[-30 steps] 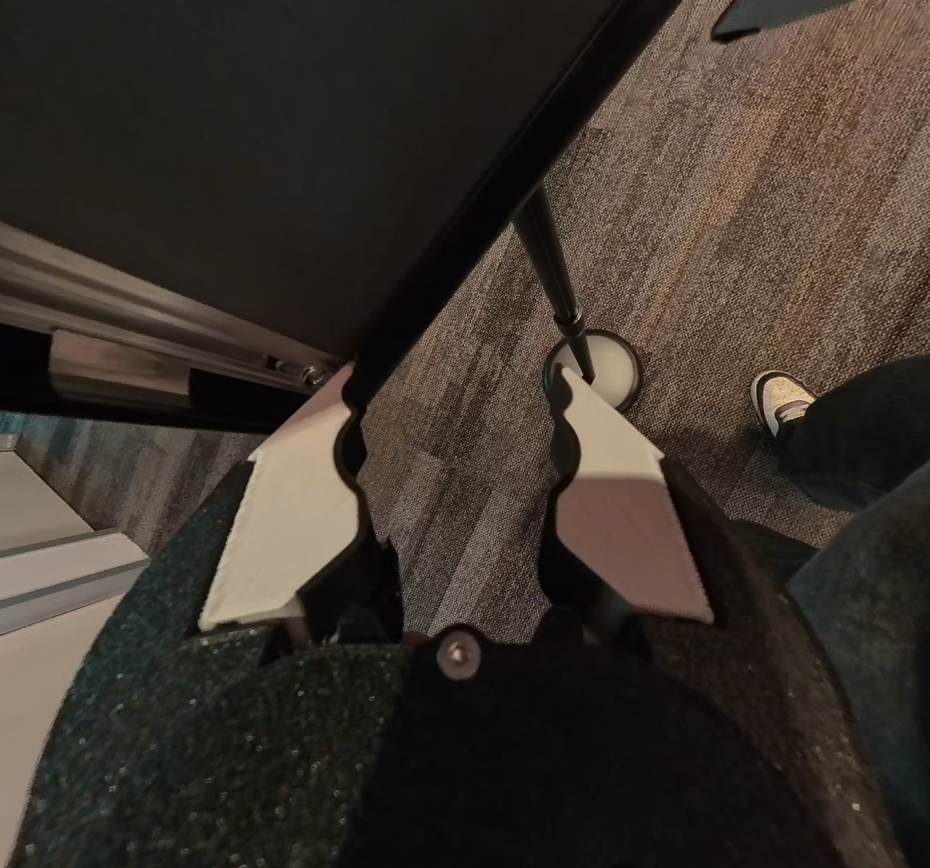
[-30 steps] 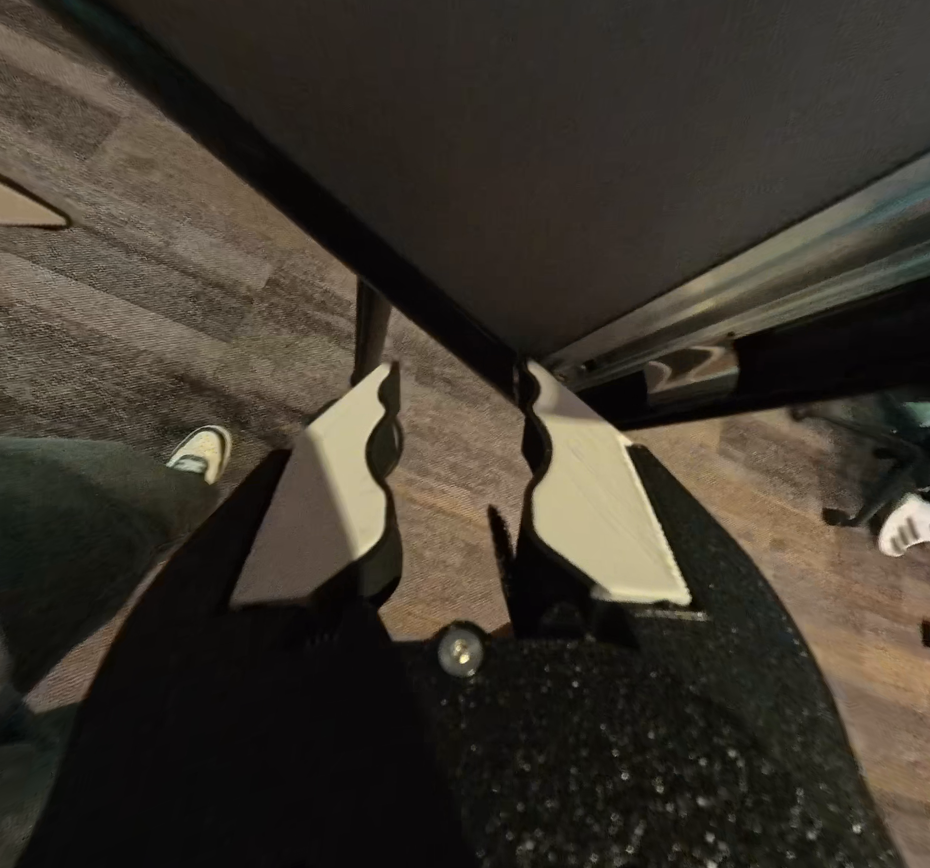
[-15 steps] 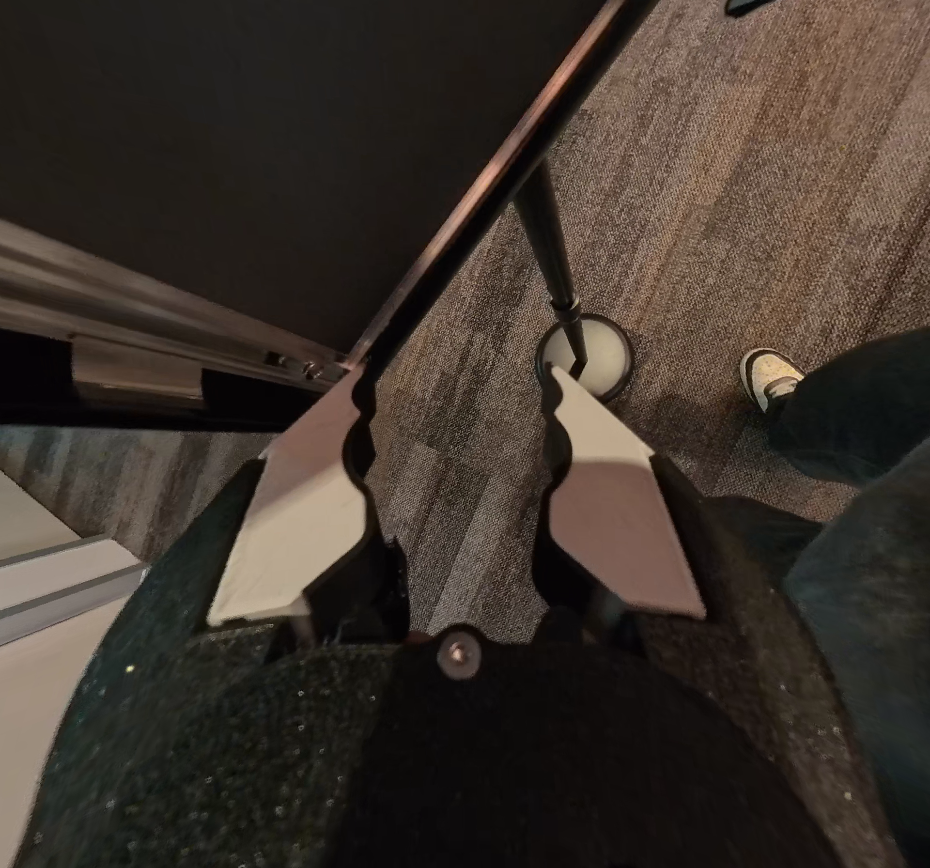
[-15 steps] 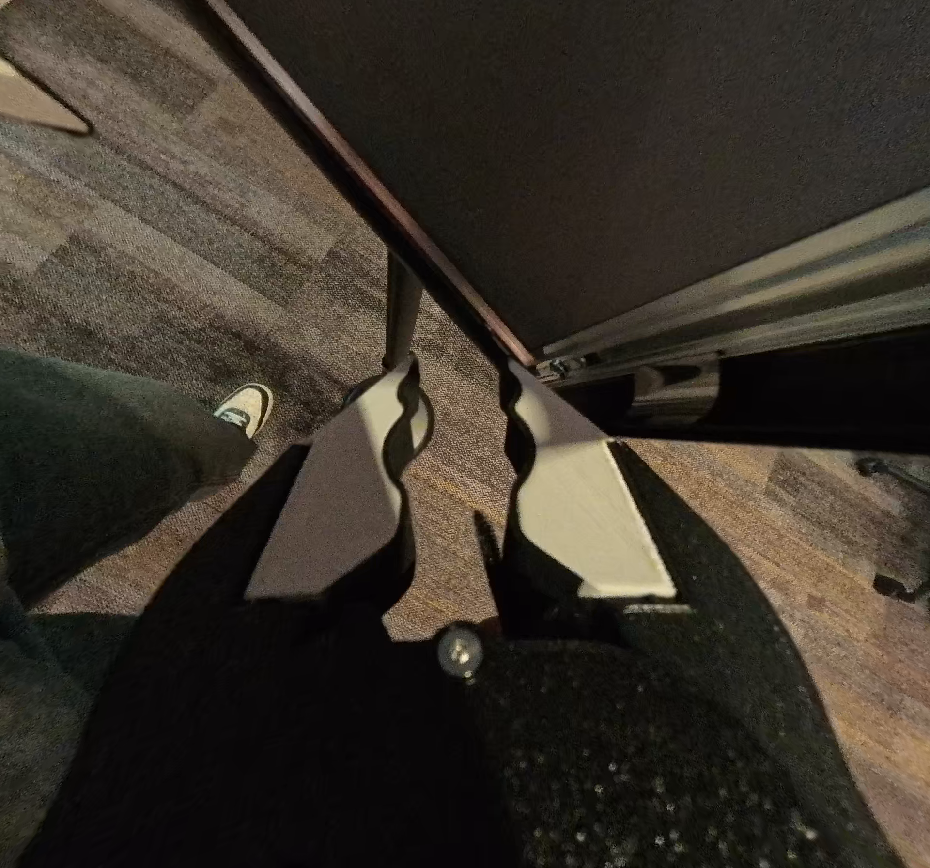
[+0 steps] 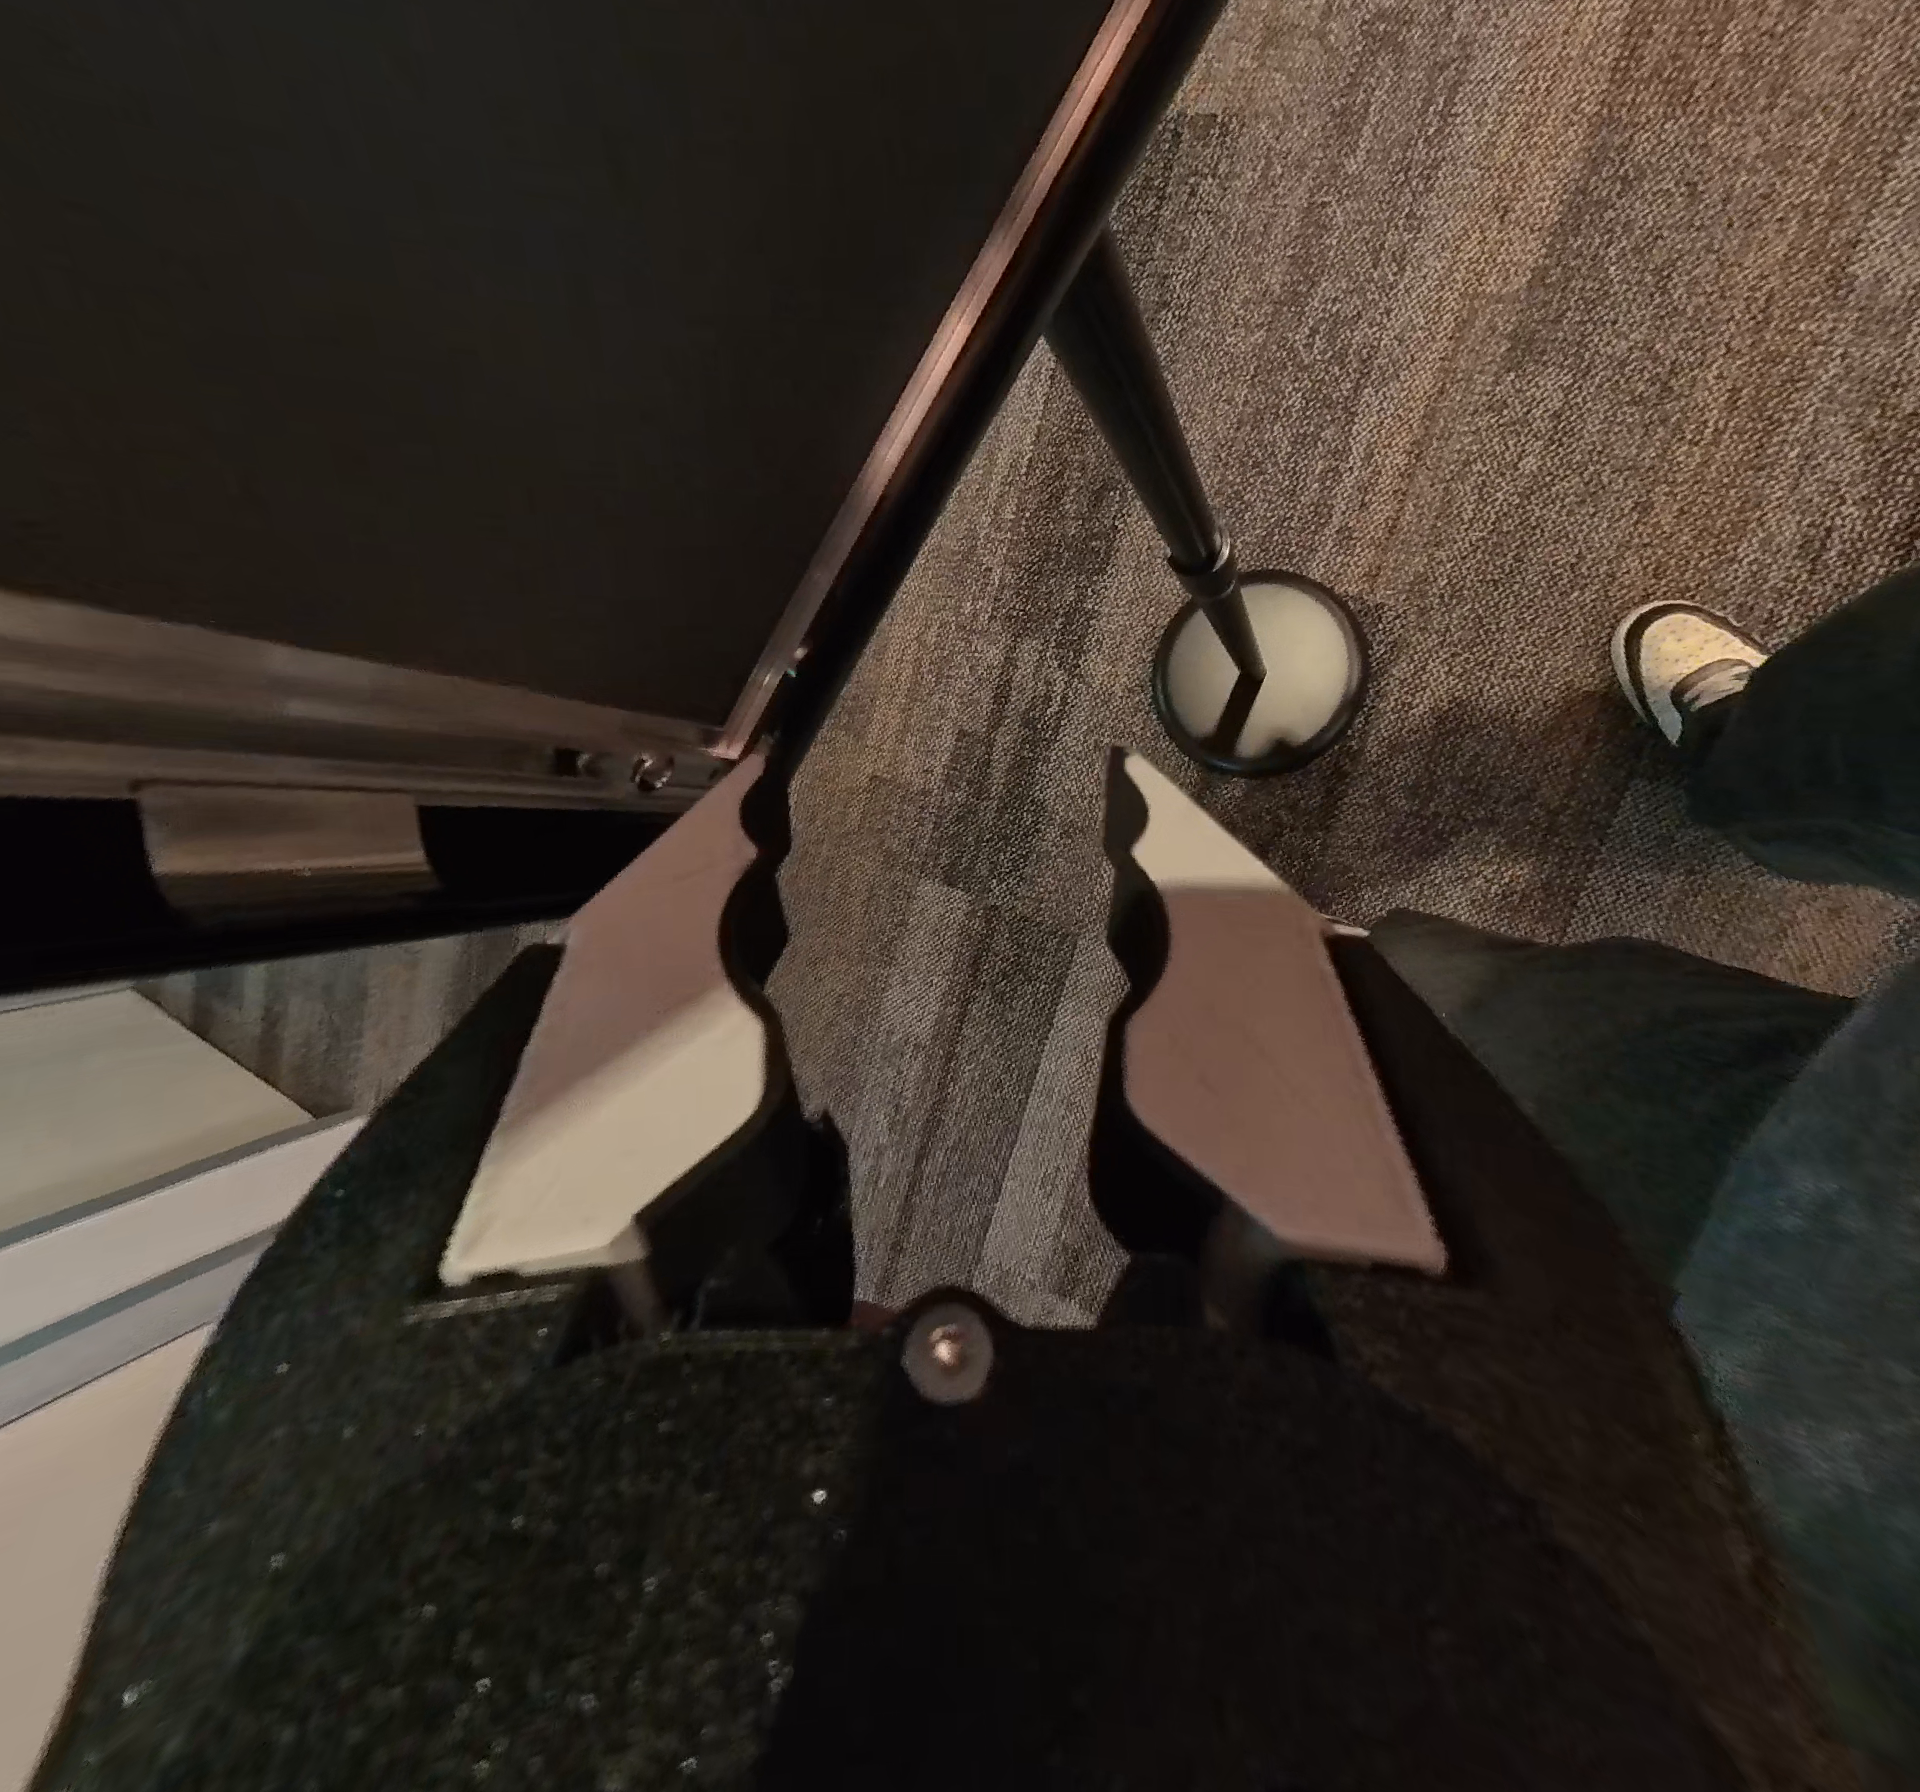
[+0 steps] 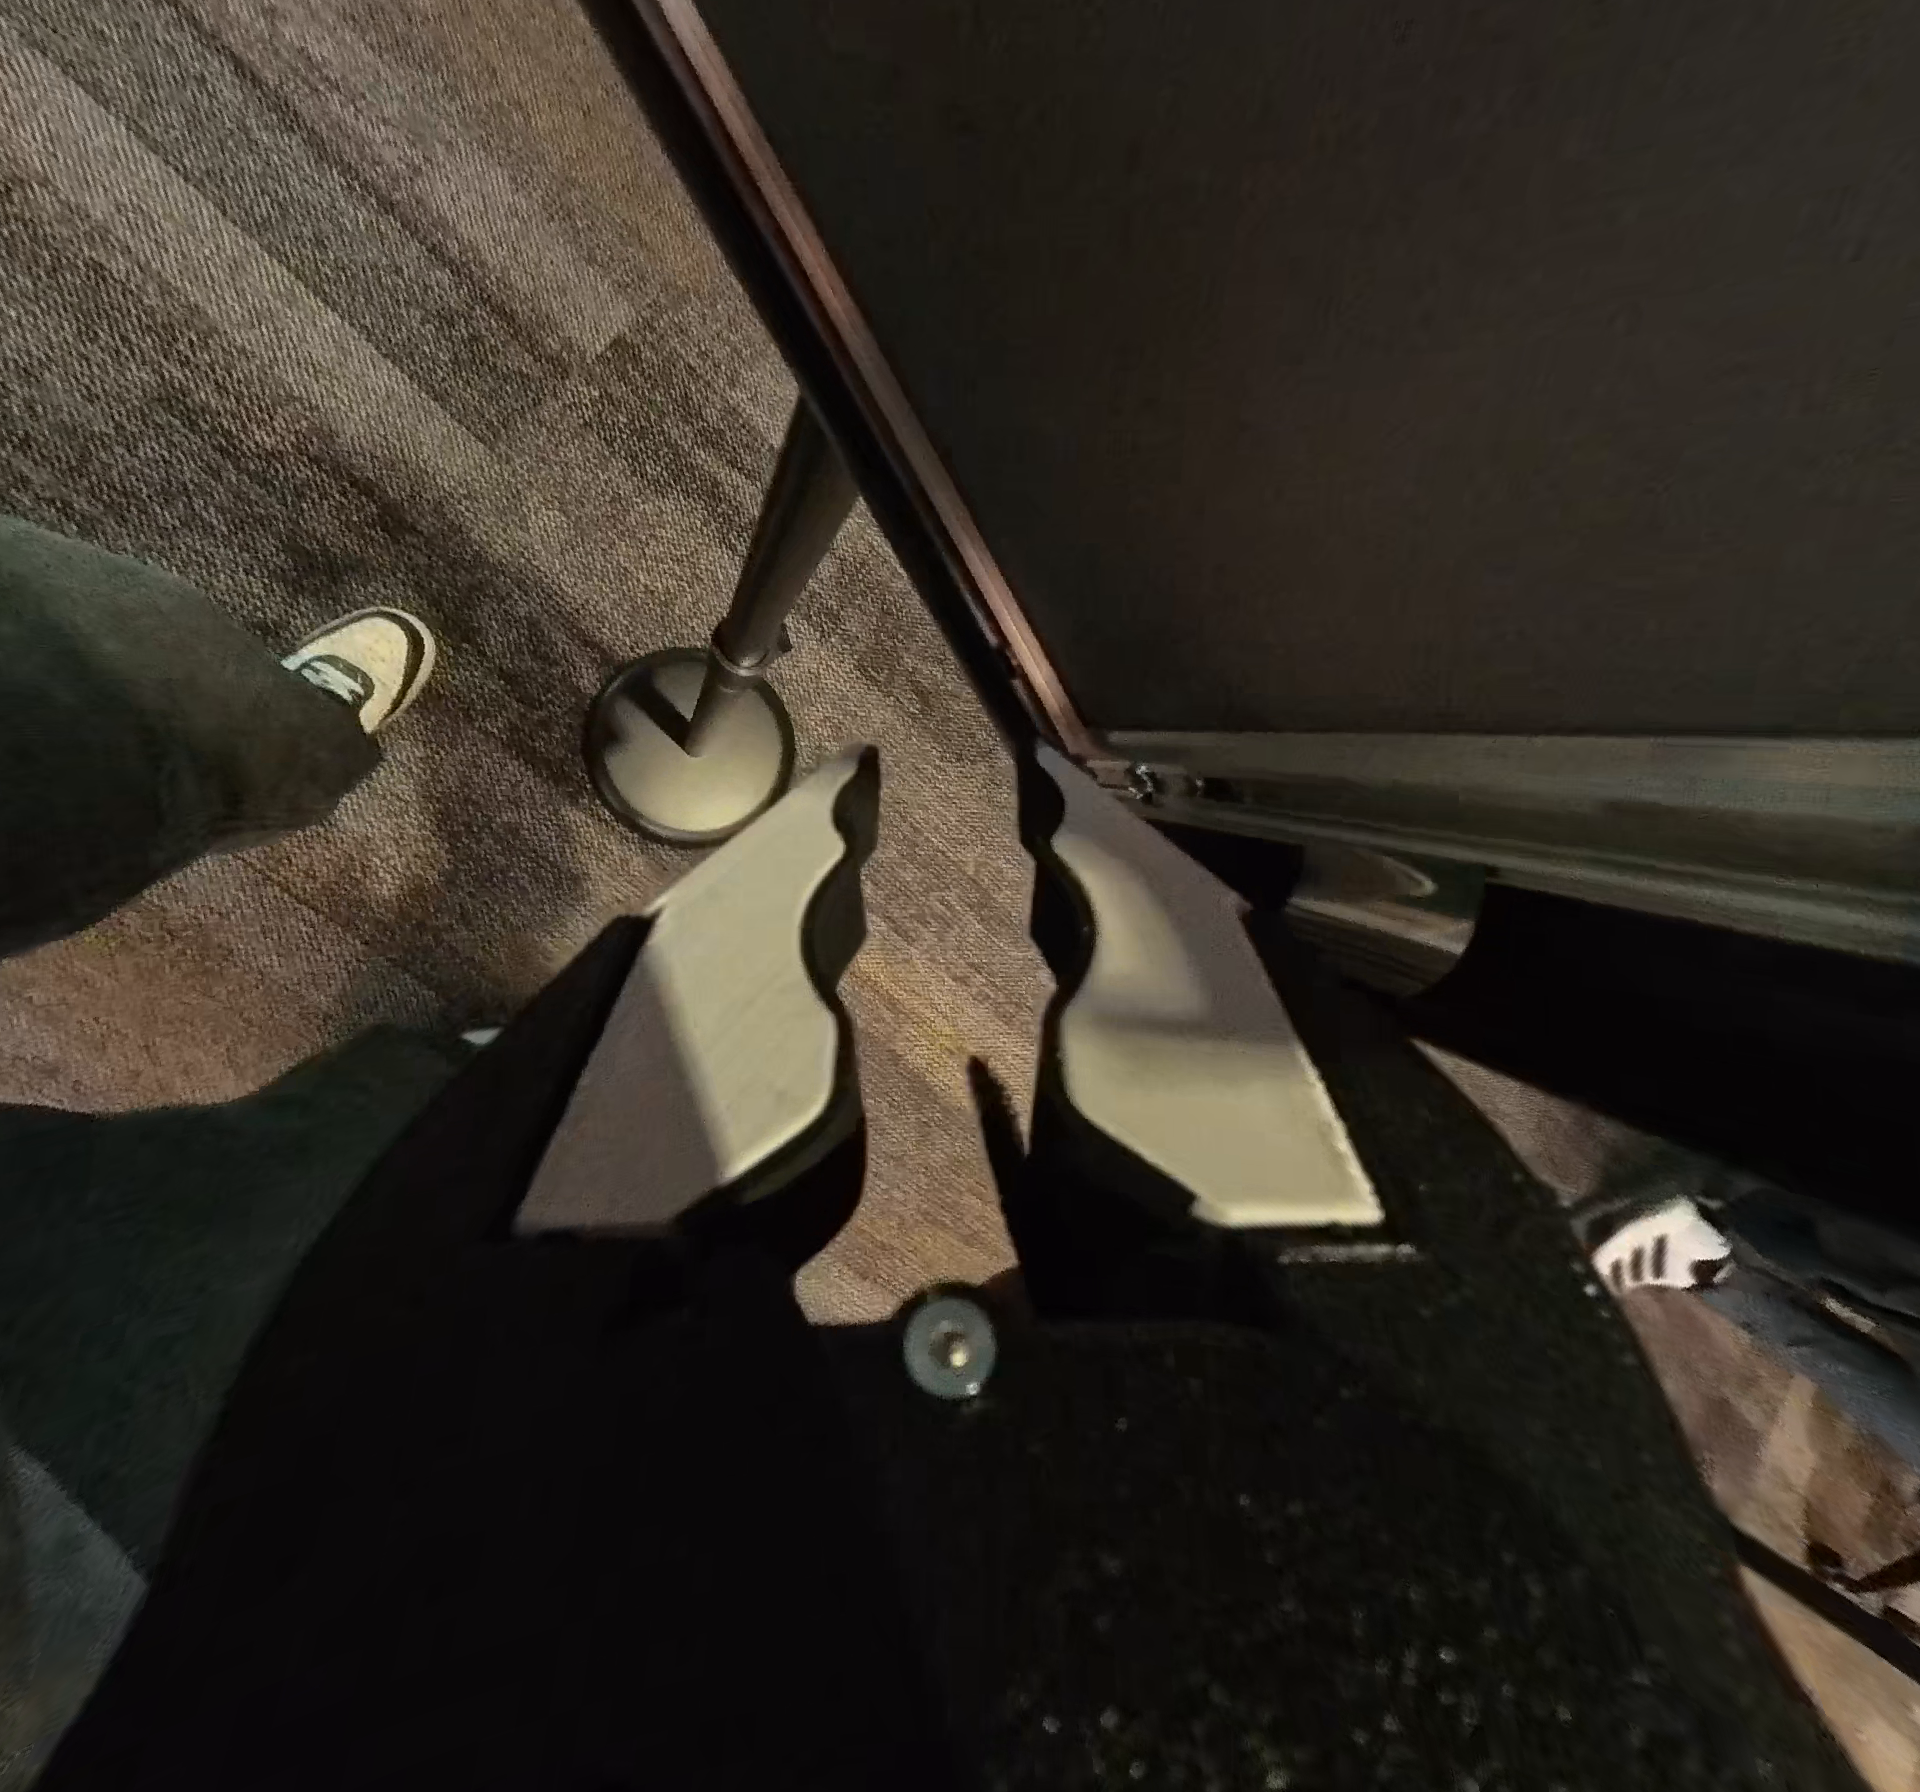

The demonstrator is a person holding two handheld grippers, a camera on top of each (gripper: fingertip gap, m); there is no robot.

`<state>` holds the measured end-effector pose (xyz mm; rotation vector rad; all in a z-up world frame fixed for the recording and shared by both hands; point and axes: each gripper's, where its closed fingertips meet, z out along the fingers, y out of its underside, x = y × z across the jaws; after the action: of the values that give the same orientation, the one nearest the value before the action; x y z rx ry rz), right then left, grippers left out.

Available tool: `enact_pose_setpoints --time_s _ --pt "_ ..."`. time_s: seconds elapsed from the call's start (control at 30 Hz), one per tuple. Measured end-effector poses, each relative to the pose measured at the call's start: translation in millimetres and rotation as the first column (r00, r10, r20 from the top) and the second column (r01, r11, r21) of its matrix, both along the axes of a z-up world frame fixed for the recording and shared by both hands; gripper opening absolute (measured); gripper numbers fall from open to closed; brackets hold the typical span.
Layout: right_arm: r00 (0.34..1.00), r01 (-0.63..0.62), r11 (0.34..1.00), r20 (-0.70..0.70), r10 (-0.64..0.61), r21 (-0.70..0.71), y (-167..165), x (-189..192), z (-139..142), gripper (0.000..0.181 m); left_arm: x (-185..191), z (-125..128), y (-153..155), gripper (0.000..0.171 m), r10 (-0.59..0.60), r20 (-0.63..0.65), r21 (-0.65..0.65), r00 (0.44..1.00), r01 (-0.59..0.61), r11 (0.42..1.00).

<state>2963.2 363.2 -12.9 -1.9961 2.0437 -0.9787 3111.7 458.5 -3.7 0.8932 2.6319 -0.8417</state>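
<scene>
Both grippers point down at a brown-grey carpet beside a dark table. In the left wrist view, my left gripper (image 5: 940, 776) is open and empty. Its left fingertip (image 5: 753, 786) is next to the table's corner (image 5: 743, 734). In the right wrist view, my right gripper (image 6: 951, 776) is open with a narrower gap and is empty. Its right fingertip (image 6: 1049, 786) is next to a table corner (image 6: 1091, 745). A black table leg (image 5: 1132, 412) ends in a round pale foot disc (image 5: 1299, 662) on the carpet. The leg (image 6: 779, 547) and disc (image 6: 675, 776) also show in the right wrist view.
A metal rail (image 5: 312, 703) runs along the table's side and shows in the right wrist view too (image 6: 1558, 807). A person's dark trouser leg (image 5: 1818, 734) and pale shoe (image 5: 1683, 662) stand by the disc. A striped white shoe (image 6: 1652, 1259) is at lower right. White furniture (image 5: 125, 1171) stands at lower left. The gap from one gripper's tips to the other's is roughly 20 centimetres.
Both grippers have shifted and turned by the table corners, so more carpet and the foot disc show. Both pairs of jaws have narrowed, the right more than the left.
</scene>
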Motion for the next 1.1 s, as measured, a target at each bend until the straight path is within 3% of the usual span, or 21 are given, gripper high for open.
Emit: enact_pose_setpoints --time_s 0.37,0.47,0.7,0.97,1.03,1.1 --pt "0.995 -0.091 0.993 -0.054 0.086 -0.079 -4.0 -3.5 -0.4 0.014 2.6 -2.0 -0.1 0.054 -0.039 0.003 -0.008 0.999 0.039 0.999" --pt "0.997 -0.07 0.983 -0.032 0.066 -0.17 -12.0 -1.9 7.3 0.009 0.0 -2.5 -0.3 0.057 -0.037 0.014 -0.02 0.999 0.038 0.999" --pt "0.983 -0.11 0.968 0.119 0.139 -0.227 13.1 31.5 46.8 0.014 -4.4 -3.0 -0.3 0.061 -0.05 0.026 -0.018 0.998 0.05 0.999" --pt "0.992 -0.12 0.985 0.011 0.122 -0.121 17.6 49.5 8.6 0.025 -2.6 -2.8 -2.1 0.059 -0.061 0.032 -0.02 0.998 0.061 0.998" --pt "0.991 -0.13 0.983 0.012 0.132 -0.128 17.5 50.5 9.3 0.021 -2.1 -2.4 -2.3 0.06 -0.057 0.037 -0.026 0.998 0.058 0.998" --pt "0.987 -0.159 0.981 0.017 0.162 -0.109 18.2 51.0 11.5 0.006 -0.1 -2.3 -1.9 0.058 -0.044 0.018 -0.024 0.999 0.045 0.999"
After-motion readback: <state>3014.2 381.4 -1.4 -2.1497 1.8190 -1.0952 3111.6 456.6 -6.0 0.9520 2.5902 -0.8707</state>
